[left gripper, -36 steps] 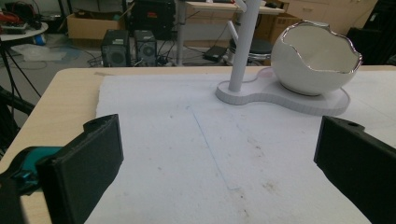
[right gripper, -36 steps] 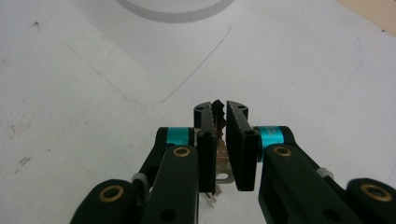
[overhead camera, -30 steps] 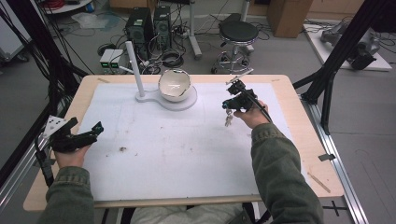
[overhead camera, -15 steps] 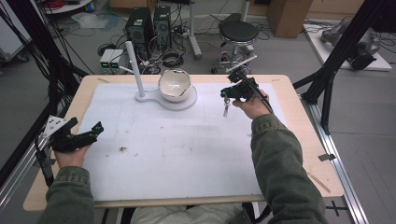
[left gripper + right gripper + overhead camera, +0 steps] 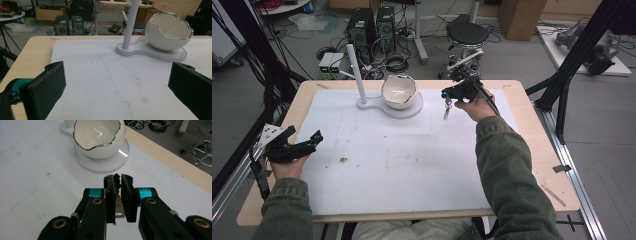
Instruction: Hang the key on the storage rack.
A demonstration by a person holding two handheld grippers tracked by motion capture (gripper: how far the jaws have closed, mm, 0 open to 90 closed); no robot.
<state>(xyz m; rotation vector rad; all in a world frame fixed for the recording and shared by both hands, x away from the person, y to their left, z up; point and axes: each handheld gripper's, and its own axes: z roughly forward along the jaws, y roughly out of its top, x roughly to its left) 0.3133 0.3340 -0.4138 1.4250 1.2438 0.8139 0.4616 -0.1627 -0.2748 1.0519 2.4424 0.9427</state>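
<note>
The right gripper (image 5: 117, 195) pinches a key (image 5: 117, 185), mostly hidden between its pads; the left gripper (image 5: 117, 82) gapes wide.

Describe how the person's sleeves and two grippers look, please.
Both sleeves are olive green cloth. Each gripper is black with flat rectangular jaws, teal bands and brass-coloured rivets: right gripper, left gripper. A black cable trails from the right one.

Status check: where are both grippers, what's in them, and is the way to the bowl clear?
Right gripper shut on keys, raised just right of the eggshell bowl. Left gripper open, empty, near the table's left edge. Nothing between keys and bowl.
</note>
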